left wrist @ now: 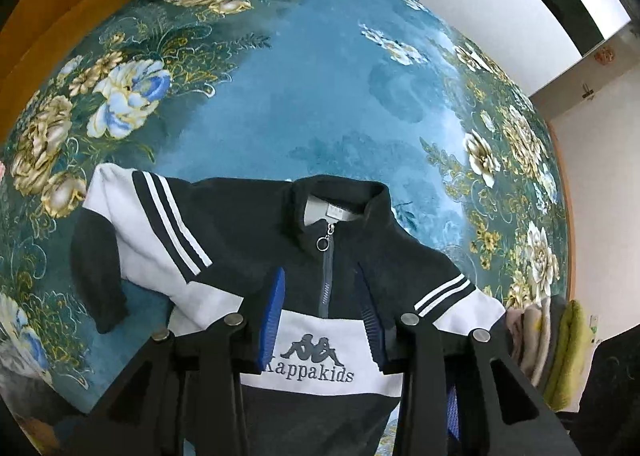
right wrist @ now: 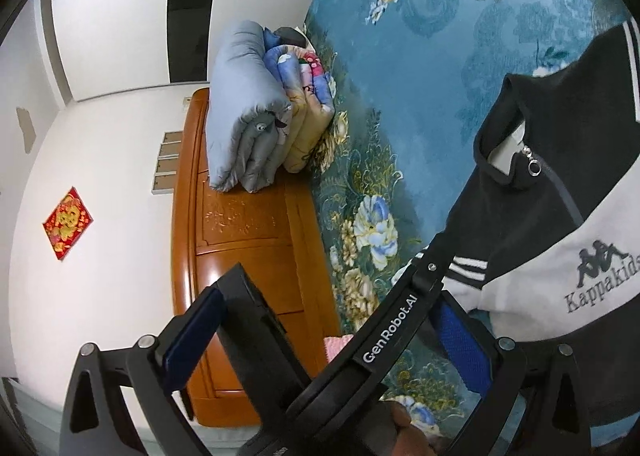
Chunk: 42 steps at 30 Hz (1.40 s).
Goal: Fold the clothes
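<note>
Left gripper (left wrist: pixel 320 308) parted over jacket (left wrist: pixel 224 223); hem cut off.

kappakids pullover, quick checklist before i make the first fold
1. Black and white Kappakids fleece pullover lies front up, logo showing: ok.
2. Zip closed to the collar, ring pull at top: ok.
3. Sleeves spread flat: not ok, the black-cuffed sleeve is bent over.
4. Left hand-held gripper open over the chest: ok.
5. Right hand-held gripper open, holding no cloth: ok.
6. Hem straight: cannot tell, out of view.
</note>
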Each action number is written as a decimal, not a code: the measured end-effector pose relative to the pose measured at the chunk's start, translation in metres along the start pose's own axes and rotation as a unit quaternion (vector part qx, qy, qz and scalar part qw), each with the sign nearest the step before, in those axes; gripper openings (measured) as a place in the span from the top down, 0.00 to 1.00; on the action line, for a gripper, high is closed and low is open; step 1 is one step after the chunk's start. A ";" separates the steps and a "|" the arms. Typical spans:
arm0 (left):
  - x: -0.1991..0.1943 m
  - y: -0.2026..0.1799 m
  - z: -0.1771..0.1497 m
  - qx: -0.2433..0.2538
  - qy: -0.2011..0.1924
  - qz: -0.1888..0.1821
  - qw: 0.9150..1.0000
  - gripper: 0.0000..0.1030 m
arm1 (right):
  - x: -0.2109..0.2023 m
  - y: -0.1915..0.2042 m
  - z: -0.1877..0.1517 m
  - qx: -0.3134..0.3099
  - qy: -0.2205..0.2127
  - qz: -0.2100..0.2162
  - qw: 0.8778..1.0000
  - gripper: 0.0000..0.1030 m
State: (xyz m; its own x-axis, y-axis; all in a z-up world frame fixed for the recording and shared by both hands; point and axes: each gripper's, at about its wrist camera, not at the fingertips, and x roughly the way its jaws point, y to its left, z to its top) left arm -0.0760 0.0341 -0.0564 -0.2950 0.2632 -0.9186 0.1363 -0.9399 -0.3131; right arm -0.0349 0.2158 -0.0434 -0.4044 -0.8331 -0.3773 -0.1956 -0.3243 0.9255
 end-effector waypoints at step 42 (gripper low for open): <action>0.047 0.138 -0.008 -0.068 0.096 0.078 0.990 0.56 | -0.103 -0.163 0.010 -0.056 0.016 -0.339 0.939 0.00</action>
State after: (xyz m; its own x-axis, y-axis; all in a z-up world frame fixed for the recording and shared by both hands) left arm -0.0631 -0.0818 -0.1450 -0.0776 0.1660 -0.9831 0.2967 -0.9375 -0.1817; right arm 0.0292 0.3588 -0.1557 -0.1933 -0.4306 -0.8816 -0.3018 -0.8289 0.4710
